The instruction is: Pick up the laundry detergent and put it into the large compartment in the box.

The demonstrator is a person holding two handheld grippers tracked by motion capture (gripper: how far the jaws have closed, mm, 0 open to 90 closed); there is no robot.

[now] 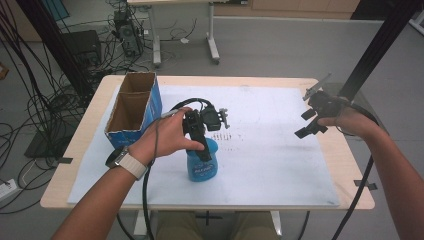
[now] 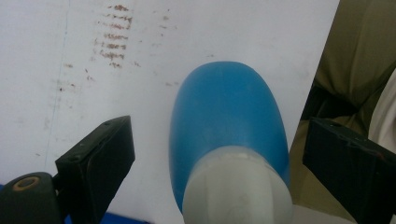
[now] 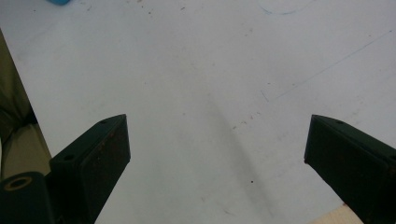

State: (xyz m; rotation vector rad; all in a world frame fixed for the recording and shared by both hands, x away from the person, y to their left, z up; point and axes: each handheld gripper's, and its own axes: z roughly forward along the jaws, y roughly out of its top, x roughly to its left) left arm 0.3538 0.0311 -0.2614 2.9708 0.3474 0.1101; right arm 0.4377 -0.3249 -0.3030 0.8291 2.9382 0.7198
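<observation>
Over blue bottle (image 2: 229, 126): left gripper (image 2: 215, 154) wide open, not touching; right gripper (image 3: 217, 154) wide open, empty.

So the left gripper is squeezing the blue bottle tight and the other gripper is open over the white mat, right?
Not quite. The left gripper isn't squeezing the blue bottle: in the left gripper view its jaws stand wide open on either side of the bottle, with gaps showing. The rest is right: the right gripper is open over the white mat.
</observation>
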